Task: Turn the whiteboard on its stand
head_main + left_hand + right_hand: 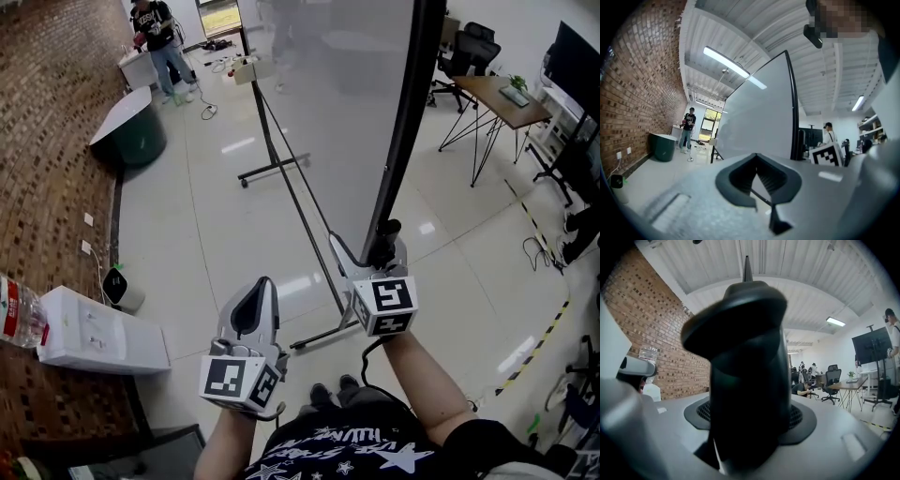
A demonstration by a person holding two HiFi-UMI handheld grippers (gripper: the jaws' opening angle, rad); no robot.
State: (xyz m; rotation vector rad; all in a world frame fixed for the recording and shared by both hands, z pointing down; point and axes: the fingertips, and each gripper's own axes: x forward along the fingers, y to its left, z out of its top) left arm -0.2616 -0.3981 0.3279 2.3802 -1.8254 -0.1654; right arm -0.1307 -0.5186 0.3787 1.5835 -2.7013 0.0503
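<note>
The whiteboard (328, 94) hangs tilted on its black wheeled stand (281, 159), with its black side frame (408, 112) running down to a black knob (385, 234). My right gripper (368, 251) is open, its jaws spread on either side of that knob; the left jaw stands clearly apart from it. In the right gripper view the knob (745, 371) fills the middle. My left gripper (253, 305) is lower left, shut, holding nothing and touching nothing. The left gripper view shows the whiteboard (759, 117) beyond the shut left gripper (759, 180).
A white box (103, 342) and a water bottle (17, 314) stand by the brick wall at left. A green tub (131, 131) and a person (159, 37) are at the far left. A desk (497, 94) and striped floor tape (544, 337) lie to the right.
</note>
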